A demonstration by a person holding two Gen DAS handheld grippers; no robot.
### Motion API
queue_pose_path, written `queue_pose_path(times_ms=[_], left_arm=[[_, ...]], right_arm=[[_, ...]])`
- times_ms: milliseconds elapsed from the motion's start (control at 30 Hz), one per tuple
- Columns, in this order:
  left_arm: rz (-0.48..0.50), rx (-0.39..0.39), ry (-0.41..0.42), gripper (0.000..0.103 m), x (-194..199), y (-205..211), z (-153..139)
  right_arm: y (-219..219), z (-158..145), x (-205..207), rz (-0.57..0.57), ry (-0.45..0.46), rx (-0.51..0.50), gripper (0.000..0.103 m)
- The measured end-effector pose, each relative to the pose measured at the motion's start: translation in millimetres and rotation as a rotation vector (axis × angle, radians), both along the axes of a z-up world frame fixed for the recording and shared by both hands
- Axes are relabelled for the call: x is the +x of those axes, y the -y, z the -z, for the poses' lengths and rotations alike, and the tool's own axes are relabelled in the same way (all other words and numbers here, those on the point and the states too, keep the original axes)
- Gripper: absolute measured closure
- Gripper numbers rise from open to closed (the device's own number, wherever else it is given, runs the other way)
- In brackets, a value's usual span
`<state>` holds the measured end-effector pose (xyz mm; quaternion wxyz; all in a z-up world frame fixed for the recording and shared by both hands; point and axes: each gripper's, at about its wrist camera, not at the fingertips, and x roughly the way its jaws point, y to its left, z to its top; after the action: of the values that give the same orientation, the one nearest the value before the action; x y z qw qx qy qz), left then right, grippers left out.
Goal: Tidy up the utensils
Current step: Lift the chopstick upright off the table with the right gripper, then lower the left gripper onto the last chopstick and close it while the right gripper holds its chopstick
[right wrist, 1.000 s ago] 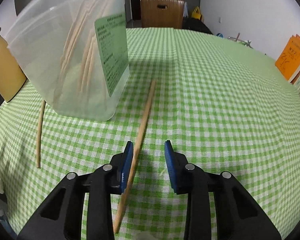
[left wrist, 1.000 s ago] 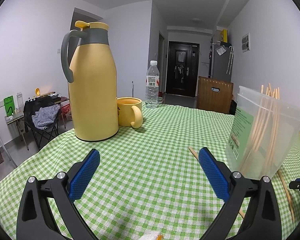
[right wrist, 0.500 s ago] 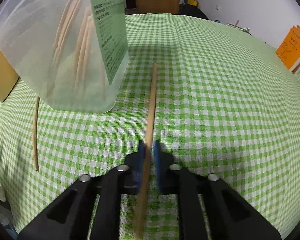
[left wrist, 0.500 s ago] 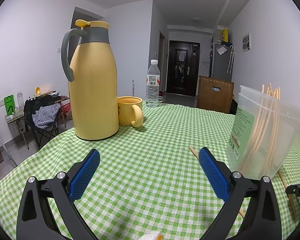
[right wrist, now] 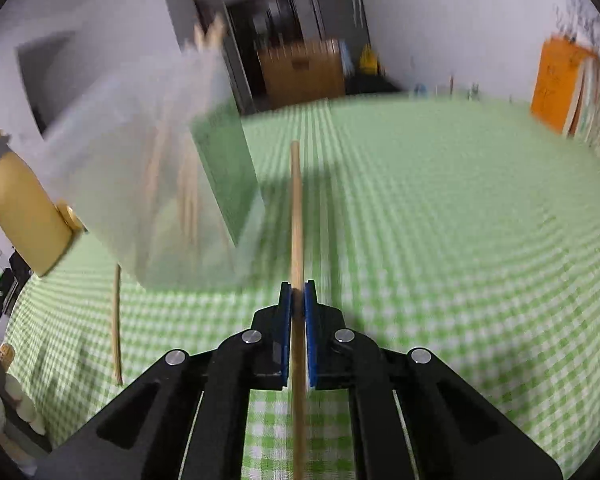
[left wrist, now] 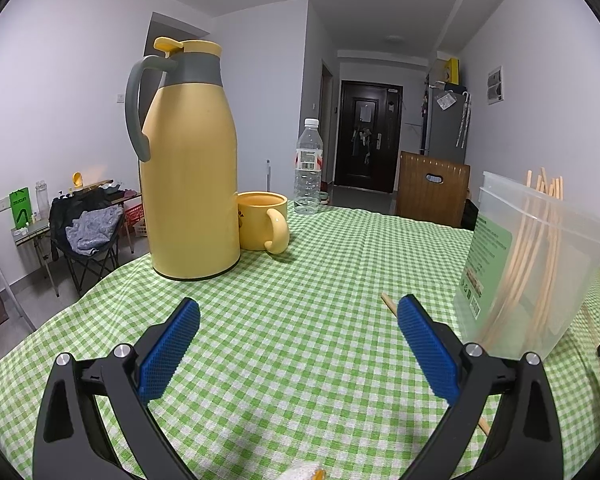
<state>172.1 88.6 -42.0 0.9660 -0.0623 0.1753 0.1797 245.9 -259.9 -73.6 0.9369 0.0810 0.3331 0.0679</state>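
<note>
Room: small flat with a hallway and dark door at the back, table (left wrist: 300, 320) under a green-and-white checked cloth
Chopstick: right gripper (right wrist: 298, 300) is clamped on a wooden chopstick (right wrist: 295, 208), blue pads squeezing it near its lower half, the rest pointing forward above the cloth toward the table's far edge
Container: clear plastic container (right wrist: 147, 184) with a green label stands just left of that chopstick, a bunch more chopsticks (left wrist: 540, 256) leaning upright inside it
Loose chopstick: another one (right wrist: 117, 328) lies flat on the cloth by the container's left side, toward the near edge
Left gripper: left gripper (left wrist: 297, 344) has its jaws spread wide with nothing in them, low over the cloth near the front edge
Other stuff: yellow thermos jug (left wrist: 187, 168), yellow mug (left wrist: 261, 220) touching it, water bottle (left wrist: 308, 168) at the far edge
Heads up: right wrist view is pretty motion-blurred
</note>
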Motion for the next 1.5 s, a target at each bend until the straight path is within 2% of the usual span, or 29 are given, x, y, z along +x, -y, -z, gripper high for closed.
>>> queue_pose_path(times_ms=[167, 300, 533, 700, 1133, 1367, 1500], left_arm=[[-0.006, 0.0, -0.003, 0.007, -0.2, 0.7, 0.2], [-0.009, 0.002, -0.004, 0.007, -0.3, 1.3, 0.1], [-0.015, 0.004, -0.004, 0.007, -0.2, 1.2, 0.0], [-0.02, 0.007, -0.003, 0.007, -0.2, 1.7, -0.5], [-0.038, 0.009, -0.037, 0.007, 4.5, 1.9, -0.2], [-0.006, 0.002, -0.025, 0.007, 2.1, 9.8, -16.0], [0.047, -0.018, -0.065, 0.007, 8.8, 19.9, -22.5]], right_arm=[[7.9, -22.3, -25.3, 0.007, 0.175, -0.024, 0.097], [18.0, -32.2, -35.6, 0.023, 0.255, -0.027, 0.097], [31.0, -37.7, -54.0, 0.056, 0.411, 0.028, 0.096], [33.5, -28.3, -49.7, 0.061, 0.403, 0.052, 0.096], [31.2, -28.4, -58.7, 0.095, 0.454, 0.014, 0.096], [29.4, -28.0, -59.7, 0.094, 0.457, 0.006, 0.096], [27.3, -28.1, -59.4, 0.096, 0.458, -0.003, 0.096]])
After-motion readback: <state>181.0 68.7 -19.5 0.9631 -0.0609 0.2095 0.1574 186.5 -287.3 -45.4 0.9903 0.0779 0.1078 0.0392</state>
